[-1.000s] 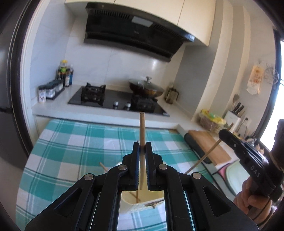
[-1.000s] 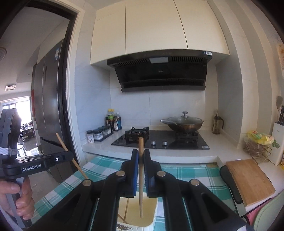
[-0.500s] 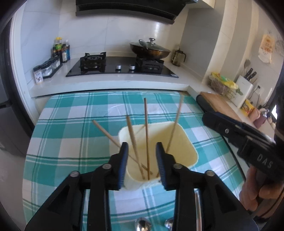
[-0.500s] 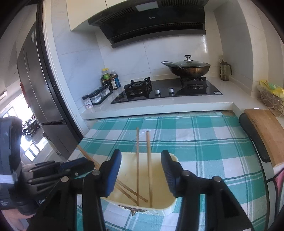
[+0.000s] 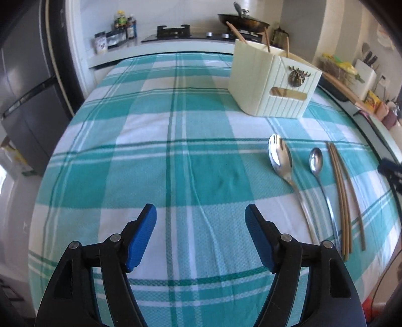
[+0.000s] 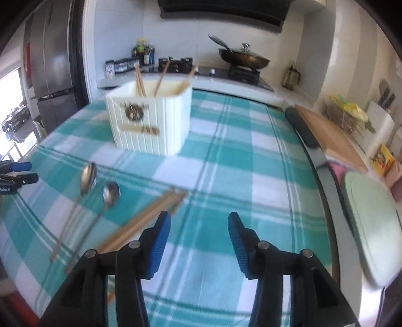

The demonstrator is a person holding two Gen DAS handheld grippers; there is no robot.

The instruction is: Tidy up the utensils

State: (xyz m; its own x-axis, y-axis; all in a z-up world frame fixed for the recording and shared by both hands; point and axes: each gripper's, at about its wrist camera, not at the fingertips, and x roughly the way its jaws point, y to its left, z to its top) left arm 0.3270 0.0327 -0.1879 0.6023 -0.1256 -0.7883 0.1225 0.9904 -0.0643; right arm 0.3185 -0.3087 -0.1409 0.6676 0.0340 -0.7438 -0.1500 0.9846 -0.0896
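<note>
Spoons (image 5: 280, 156): two; loose chopsticks (image 5: 340, 198): three; holder (image 5: 273, 83): one.

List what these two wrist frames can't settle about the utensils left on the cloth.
- Chopsticks: right wrist view is motion-blurred and the right gripper covers their near ends, so no count there.
- Large spoon and small spoon: handle ends run behind the left gripper.
- Cream utensil holder: the wall hides the lower parts of the chopsticks inside.

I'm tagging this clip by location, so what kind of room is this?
Most likely a home kitchen: a gas hob with a lidded wok on the counter, a range hood above, and a tall fridge.
</note>
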